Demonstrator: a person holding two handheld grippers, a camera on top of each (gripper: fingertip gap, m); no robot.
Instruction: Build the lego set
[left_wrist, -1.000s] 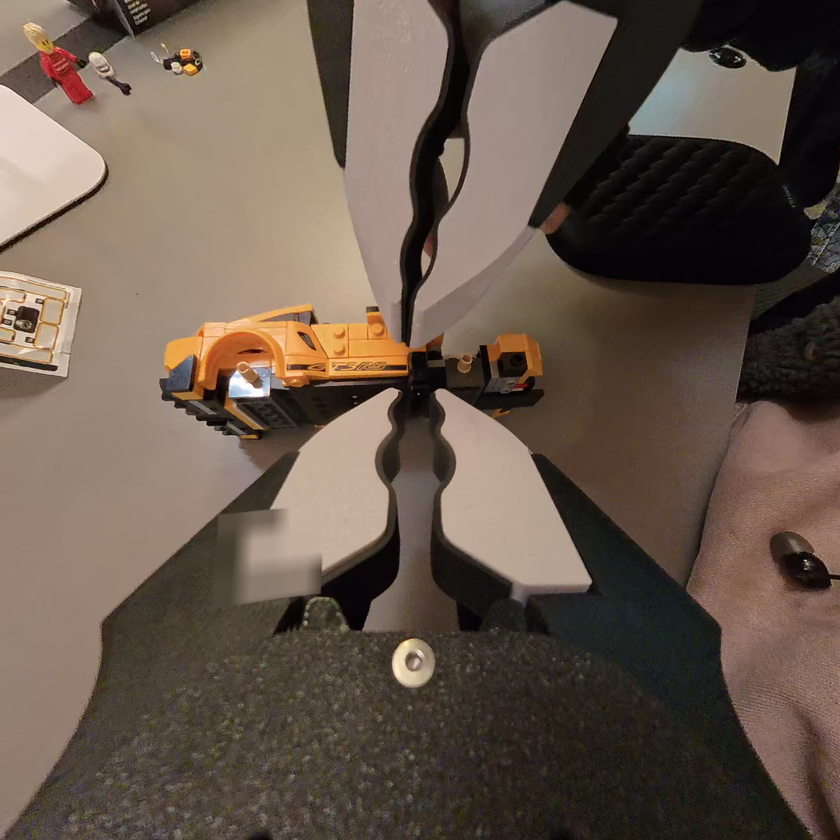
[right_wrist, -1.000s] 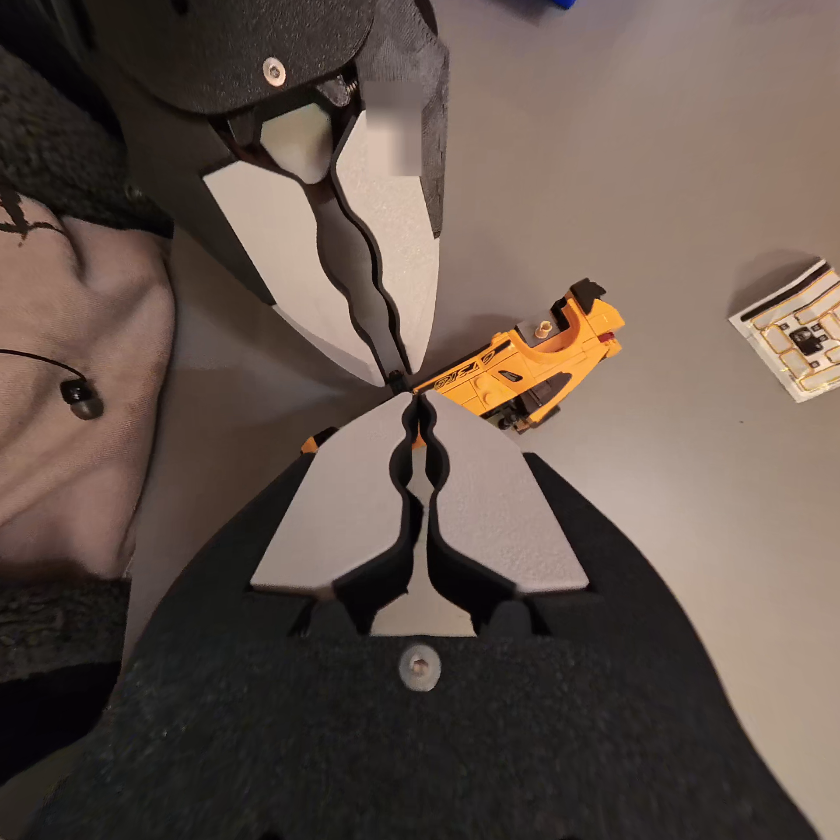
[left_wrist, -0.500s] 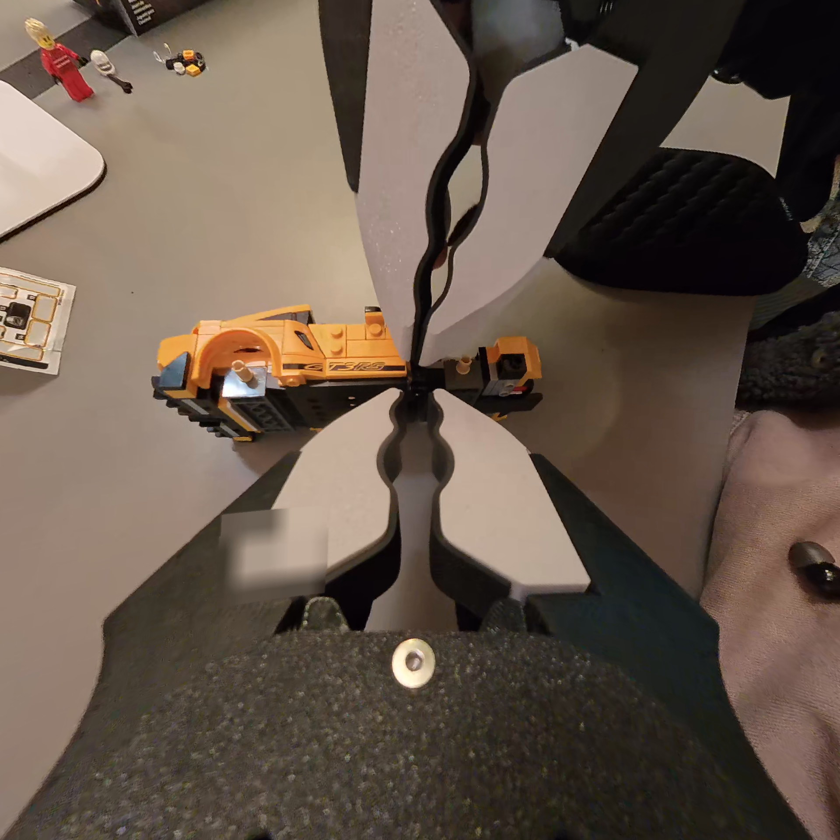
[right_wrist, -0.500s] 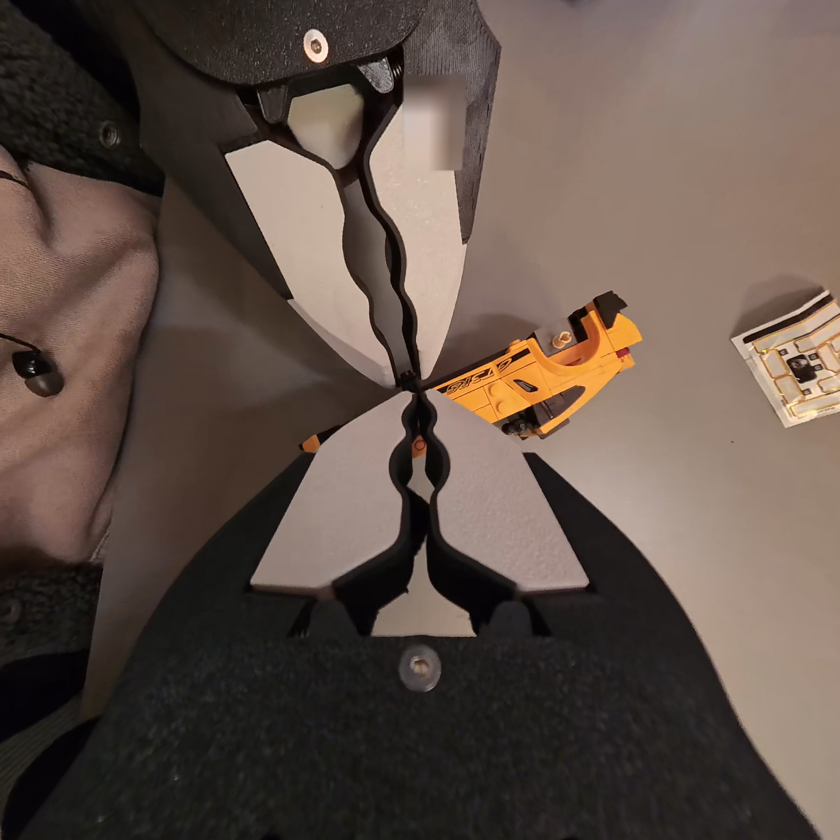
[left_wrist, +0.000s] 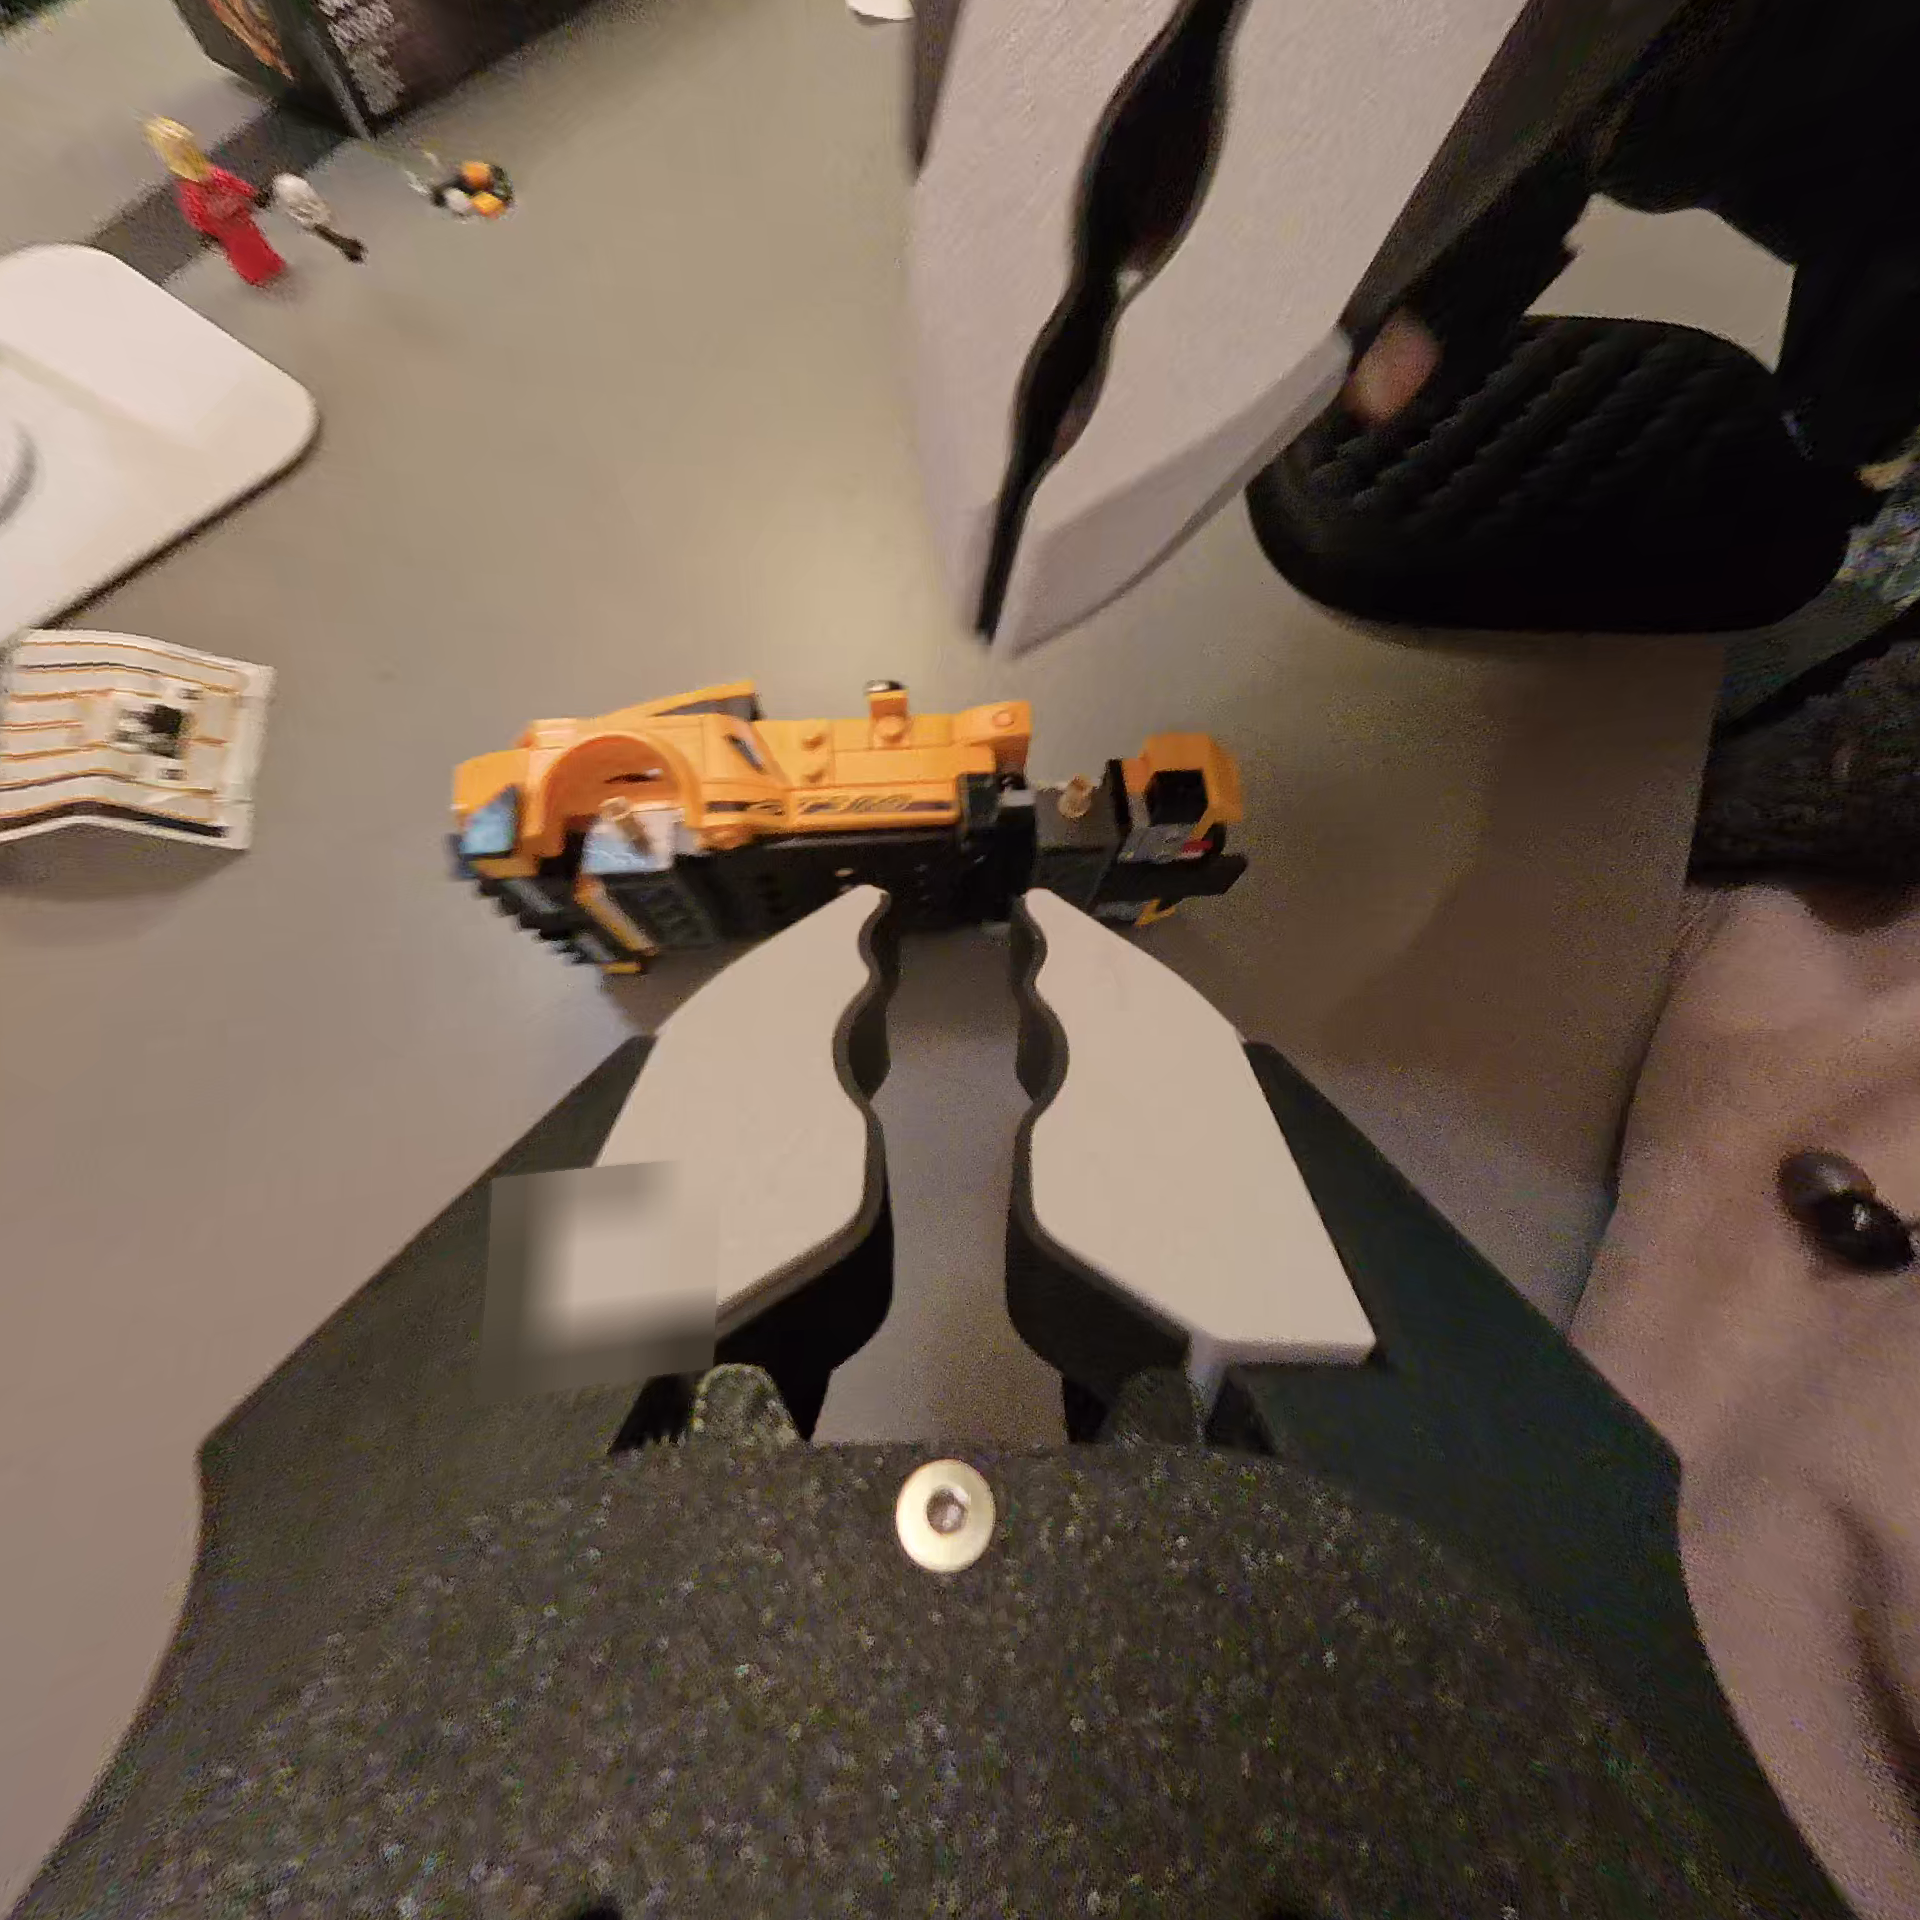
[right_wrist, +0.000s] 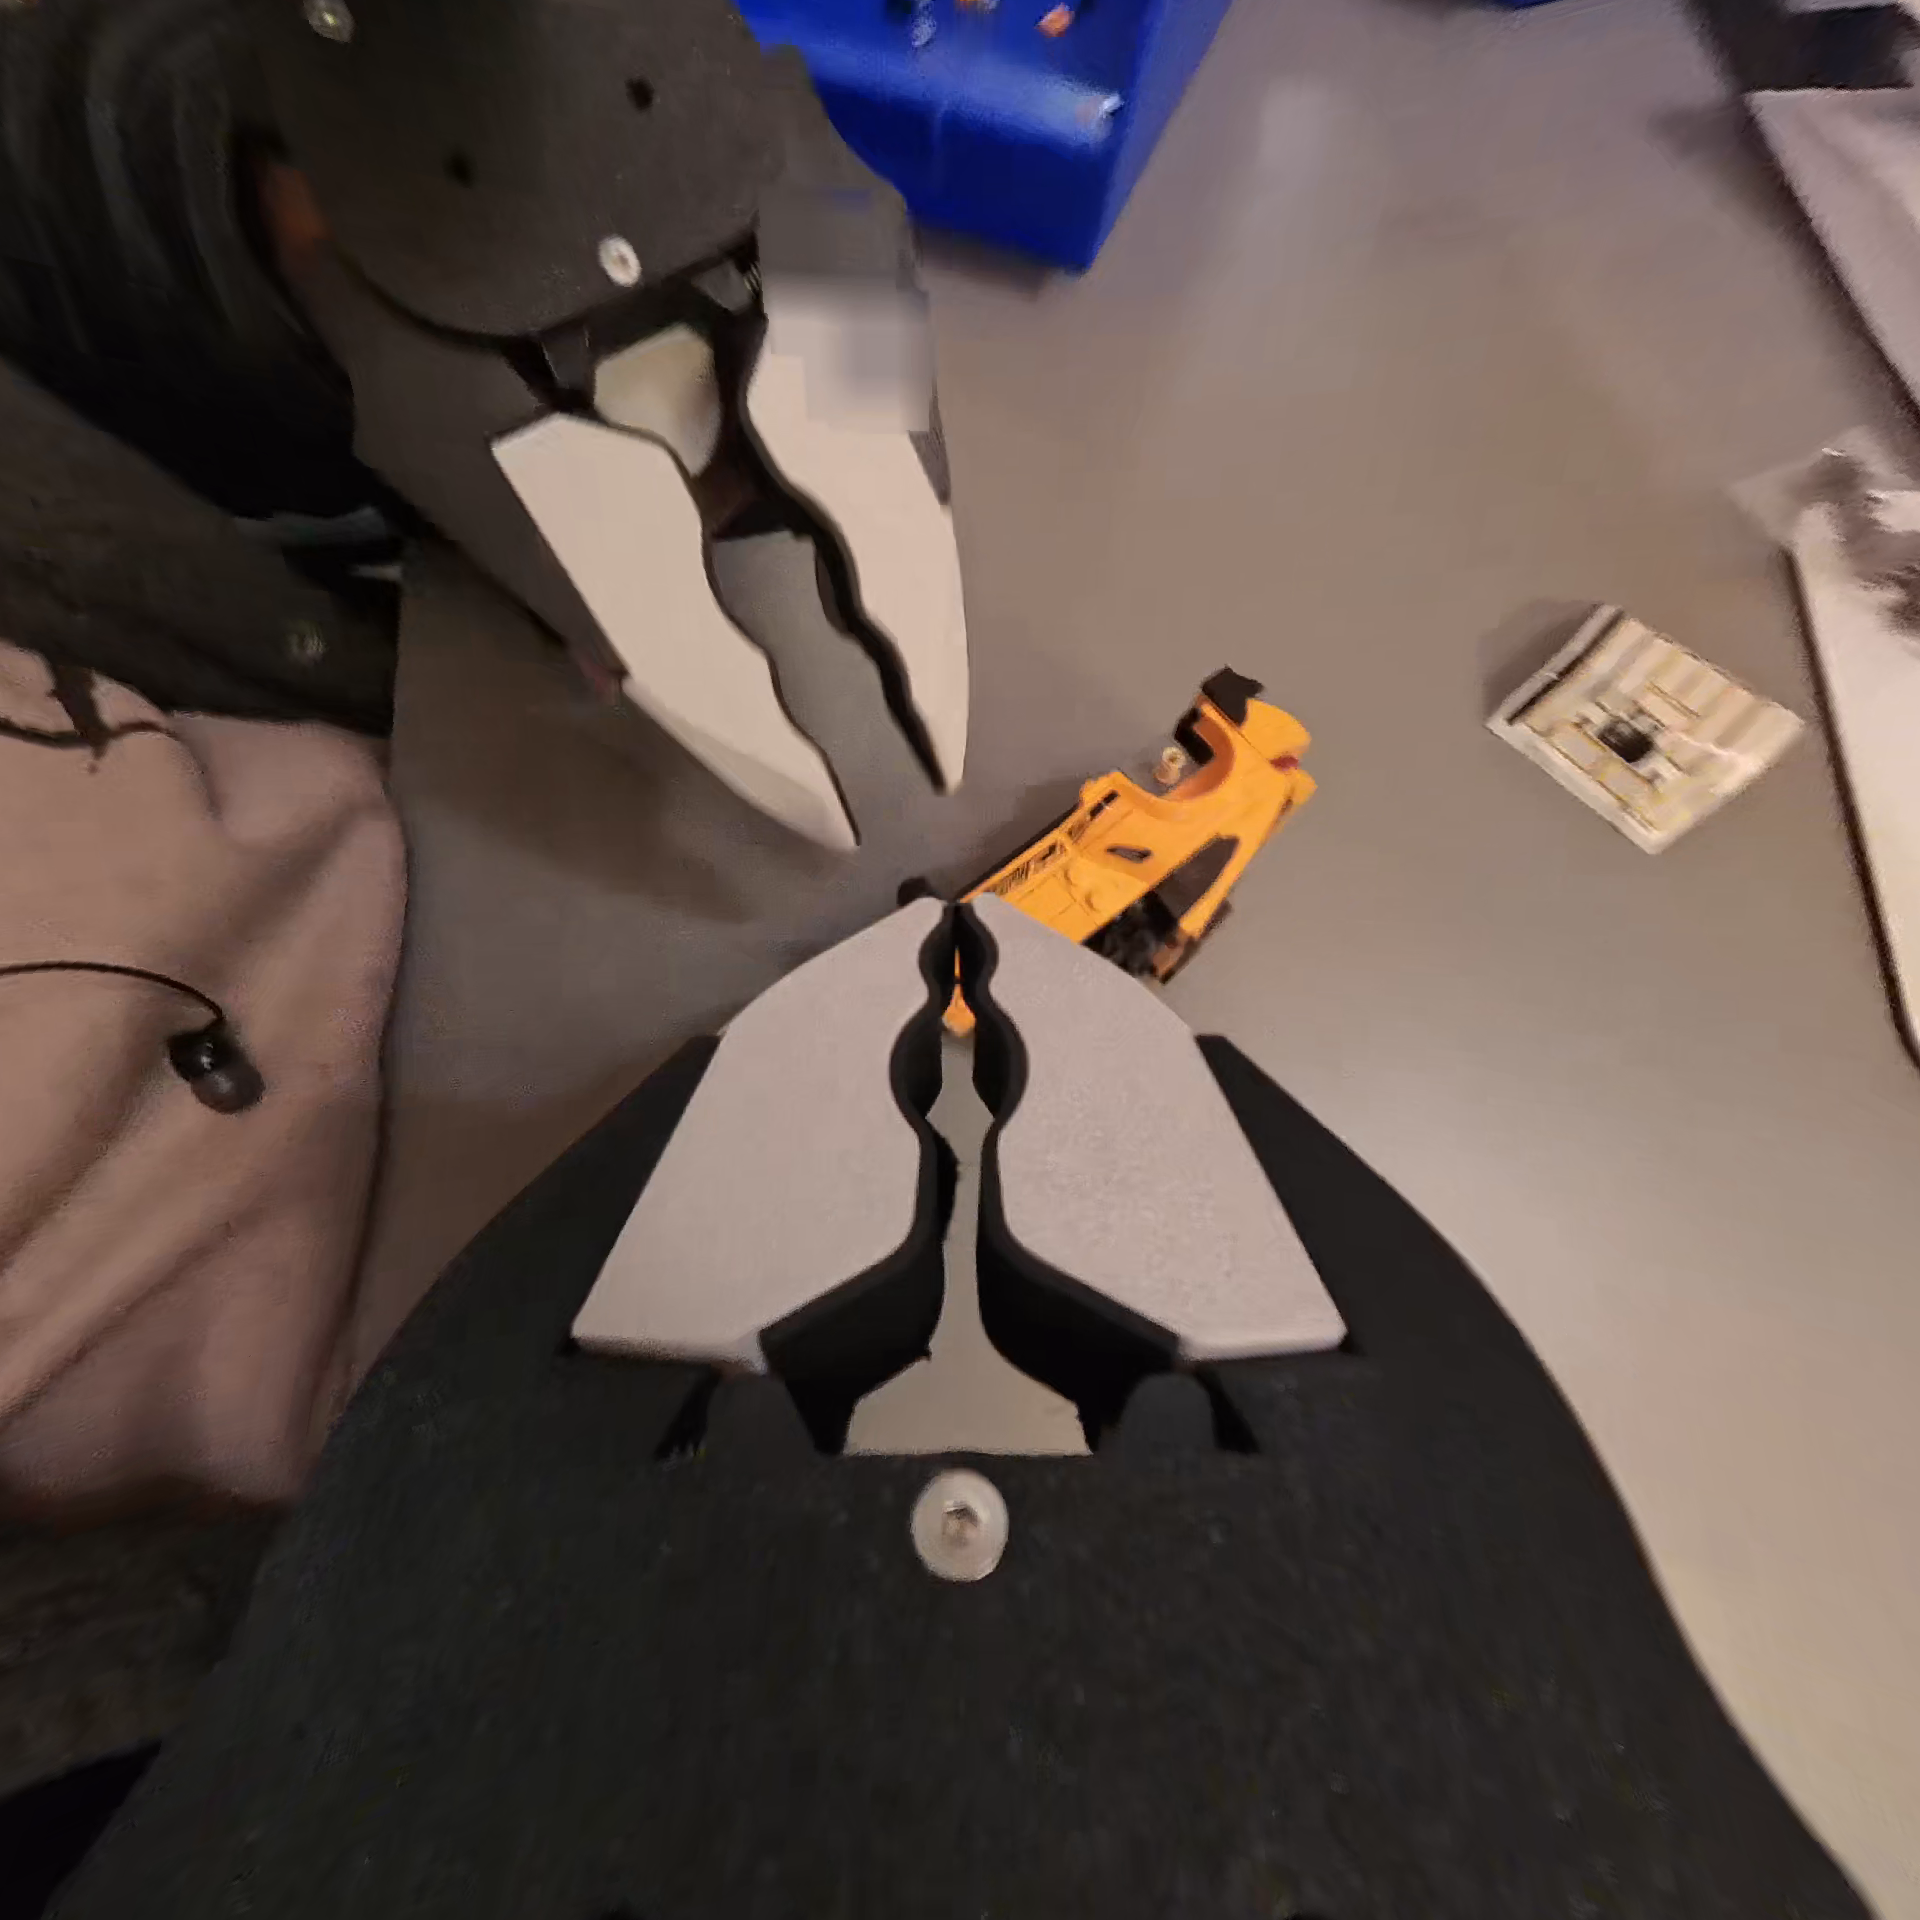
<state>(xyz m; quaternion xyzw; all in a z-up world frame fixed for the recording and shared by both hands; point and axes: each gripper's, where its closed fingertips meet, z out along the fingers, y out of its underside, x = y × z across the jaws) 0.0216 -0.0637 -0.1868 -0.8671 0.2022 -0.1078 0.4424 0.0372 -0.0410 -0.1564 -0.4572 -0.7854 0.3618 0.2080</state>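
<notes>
A partly built orange and black Lego car (left_wrist: 831, 800) lies on the grey table; it also shows in the right wrist view (right_wrist: 1143, 852). A small orange piece (left_wrist: 888, 717) sticks up from its top. My left gripper (left_wrist: 951, 904) is open and empty, its tips just short of the car's black middle. In the right wrist view it (right_wrist: 894, 810) hangs open above the car's near end. My right gripper (right_wrist: 954, 906) is shut, with nothing seen between its tips, close over the car's end. In the left wrist view it (left_wrist: 992, 634) hovers above the car.
A sticker sheet (left_wrist: 125, 748) lies left of the car. A red minifigure (left_wrist: 223, 213), small loose pieces (left_wrist: 473, 189) and a white pad (left_wrist: 125, 416) are farther back. A blue bin (right_wrist: 997, 114) stands behind. A person's pink garment (left_wrist: 1766, 1143) borders the table's edge. The left gripper's tips are roughly 5 cm from the right gripper's. Both grippers' tips are roughly 4 cm from the small orange piece (left_wrist: 888, 717).
Both grippers were tip to tip at the car's middle. My left gripper has opened and drawn back. My right gripper has lifted off the car, still shut.
</notes>
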